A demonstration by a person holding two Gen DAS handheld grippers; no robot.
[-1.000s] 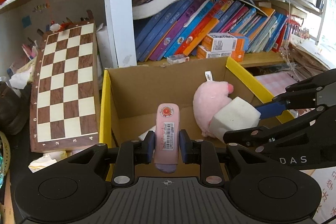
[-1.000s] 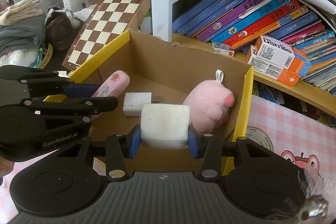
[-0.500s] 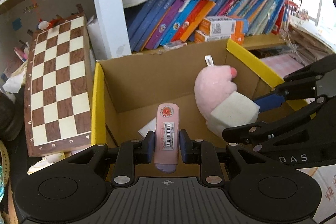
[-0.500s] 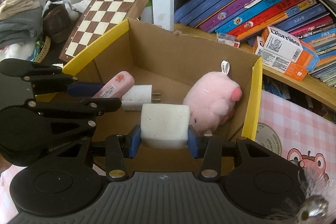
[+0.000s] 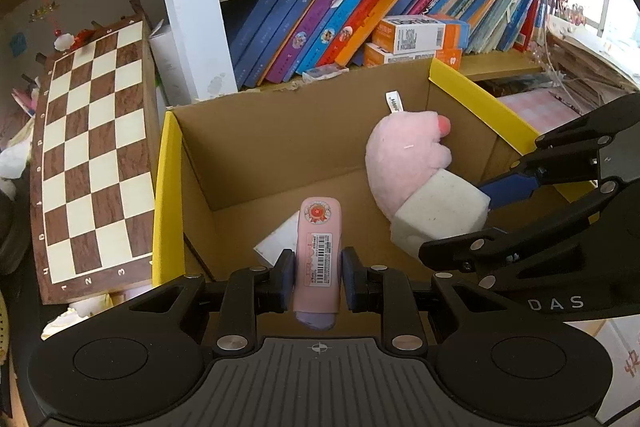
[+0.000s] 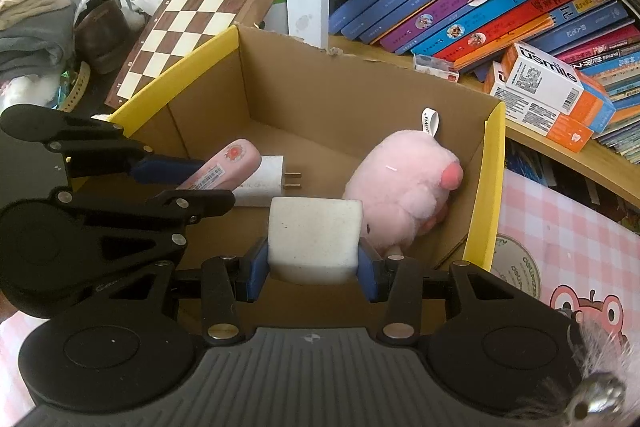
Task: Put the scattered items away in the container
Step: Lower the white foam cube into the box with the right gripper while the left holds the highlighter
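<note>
An open cardboard box with yellow rims (image 5: 168, 187) (image 6: 484, 187) stands before a bookshelf. A pink plush toy (image 5: 404, 155) (image 6: 400, 179) and a white charger plug (image 6: 264, 183) (image 5: 276, 239) lie inside it. My left gripper (image 5: 316, 281) is shut on a pink tube with a barcode (image 5: 318, 251) (image 6: 220, 171), held over the box's near left part. My right gripper (image 6: 314, 263) is shut on a white sponge block (image 6: 314, 239) (image 5: 440, 215), held over the box beside the plush toy.
A chessboard (image 5: 92, 155) (image 6: 200, 7) leans at the box's left. Slanted books (image 5: 340, 11) and orange-white cartons (image 6: 548, 87) fill the shelf behind. A pink checked cloth (image 6: 568, 247) lies right of the box. Clothes and a bag (image 6: 48, 27) sit far left.
Both grippers have moved forward and lower over the box with their items still held. The box interior now looks closer in both views.
</note>
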